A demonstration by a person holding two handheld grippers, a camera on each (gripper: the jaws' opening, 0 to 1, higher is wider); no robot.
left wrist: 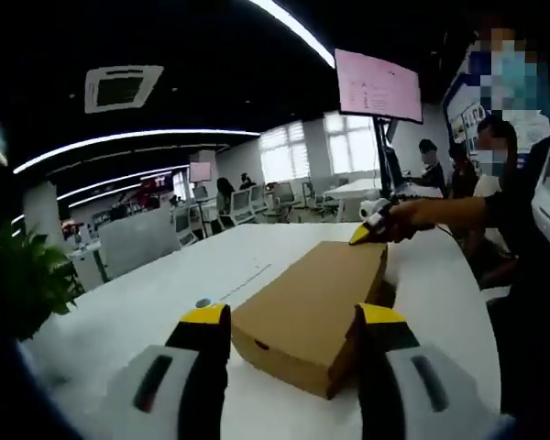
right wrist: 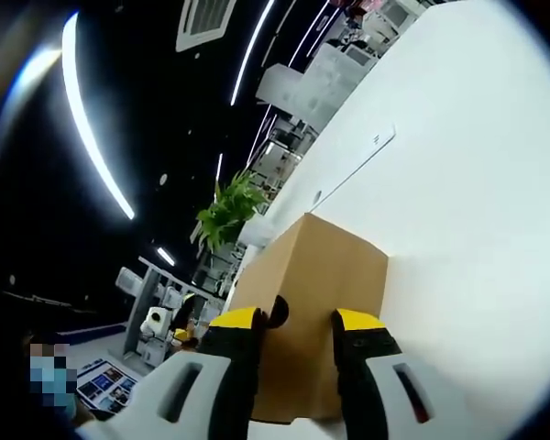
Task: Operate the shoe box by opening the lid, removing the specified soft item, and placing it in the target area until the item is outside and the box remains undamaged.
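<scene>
- Left gripper: jaws spread wide, yellow-tipped, straddling the near corner of the shoe box; holds nothing, contact unclear.
- Shoe box: plain brown cardboard, lid closed, flat on the white table, running from centre toward 1 o'clock in the left gripper view.
- Right gripper at the box's far end, 1 o'clock, a person's hand behind it.
- Right gripper view: right gripper jaws partly apart, against the shoe box end face; grip cannot be told.
- Far: potted plant at 11 o'clock; hanging monitor in the left gripper view at 1 o'clock.
</scene>
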